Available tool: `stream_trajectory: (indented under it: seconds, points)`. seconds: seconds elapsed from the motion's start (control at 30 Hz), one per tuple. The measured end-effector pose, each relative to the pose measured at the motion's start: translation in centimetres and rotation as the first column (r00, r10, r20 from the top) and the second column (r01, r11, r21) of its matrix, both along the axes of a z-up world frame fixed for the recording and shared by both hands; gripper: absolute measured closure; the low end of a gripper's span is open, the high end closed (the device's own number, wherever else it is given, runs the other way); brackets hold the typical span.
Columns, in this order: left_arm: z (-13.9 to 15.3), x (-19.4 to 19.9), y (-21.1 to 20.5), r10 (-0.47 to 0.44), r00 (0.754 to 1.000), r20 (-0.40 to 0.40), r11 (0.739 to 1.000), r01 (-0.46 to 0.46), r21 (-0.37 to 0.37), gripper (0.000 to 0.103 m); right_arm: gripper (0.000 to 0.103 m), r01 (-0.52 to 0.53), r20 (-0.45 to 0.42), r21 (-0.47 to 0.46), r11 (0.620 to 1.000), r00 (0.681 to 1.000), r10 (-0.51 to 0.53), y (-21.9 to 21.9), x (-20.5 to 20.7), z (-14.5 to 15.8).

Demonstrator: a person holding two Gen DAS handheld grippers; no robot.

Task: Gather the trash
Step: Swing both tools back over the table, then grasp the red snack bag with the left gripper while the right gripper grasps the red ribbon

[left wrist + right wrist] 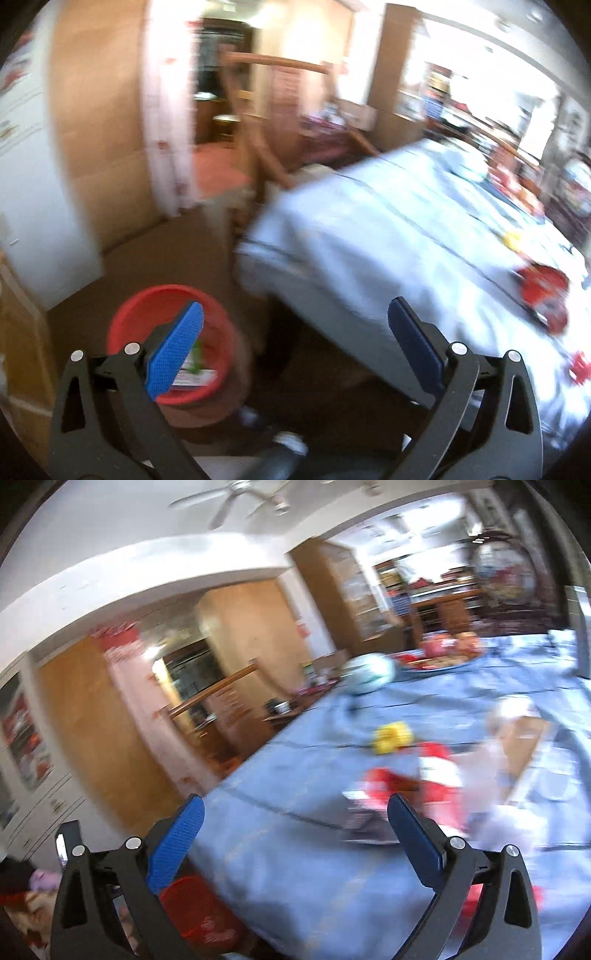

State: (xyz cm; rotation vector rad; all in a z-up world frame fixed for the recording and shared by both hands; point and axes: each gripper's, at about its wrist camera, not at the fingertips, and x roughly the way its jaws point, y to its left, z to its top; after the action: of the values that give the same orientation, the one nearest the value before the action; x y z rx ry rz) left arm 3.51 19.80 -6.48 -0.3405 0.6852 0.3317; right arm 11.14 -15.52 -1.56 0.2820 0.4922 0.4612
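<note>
1. Down on the brown floor, just off the near corner of the table, sits a round red plastic bin (173, 343) with a printed packet with green on it (194, 369) lying inside, so some trash is in there.
2. Left gripper (295, 332) with its blue ribbed pads is spread wide with nothing between the jaws. It hangs over the gap between the bin and the table, and one pad overlaps the bin's rim in that view.
3. Right gripper (295, 823) is likewise wide apart and empty, pointing across the table's near edge.
4. On the table covered in a wrinkly light-blue cloth (295, 849), a crumpled red and white wrapper (413, 775) lies a bit in from the near edge, with a small yellow scrap (392, 737) just behind it.
5. Towards the far edge there's a white roundish thing (369, 672), too blurred to say what, and beside it a blue plate of red and orange food (439, 655).
6. From the right wrist view the bin (195, 912) shows low down, below the table's corner.
7. Both shots are pretty smeared, so small stuff is hard to make out.
</note>
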Motion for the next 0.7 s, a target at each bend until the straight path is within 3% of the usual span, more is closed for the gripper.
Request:
stream_trajectory:
  seconds: [0.1, 0.23, 0.3, 0.47, 0.57, 0.7]
  points:
    - [0.8, 3.0, -4.1, -0.175, 0.985, 0.000, 0.984, 0.175, -0.033, 0.007, 0.005, 0.117, 0.004, -0.005, 0.993, 0.993, -0.117, -3.8, -0.3, -0.4]
    - [1.8, 7.3, -10.2, -0.399, 0.917, 0.008, 0.913, 0.398, -0.091, 0.007, 0.005, 0.272, -0.007, -0.007, 0.962, 0.962, -0.272, -8.1, -0.4, -1.0]
    - [2.4, 9.5, -13.4, -0.484, 0.875, 0.016, 0.868, 0.483, -0.113, 0.007, 0.005, 0.295, -0.023, 0.020, 0.955, 0.955, -0.294, -9.6, -0.3, -1.4]
    - [2.9, 13.3, -18.7, -0.591, 0.806, 0.033, 0.791, 0.586, -0.176, 0.007, 0.005, 0.331, -0.042, 0.046, 0.943, 0.943, -0.329, -11.7, -0.1, -2.4]
    - [2.4, 15.0, -20.4, -0.594, 0.805, 0.019, 0.791, 0.588, -0.171, 0.007, 0.005, 0.340, -0.048, 0.045, 0.939, 0.940, -0.338, -12.2, 0.0, -2.6]
    - [0.2, 18.1, -20.7, -0.555, 0.831, -0.030, 0.813, 0.535, -0.228, 0.010, 0.005, 0.340, -0.066, 0.045, 0.939, 0.939, -0.337, -12.4, 0.3, -2.9]
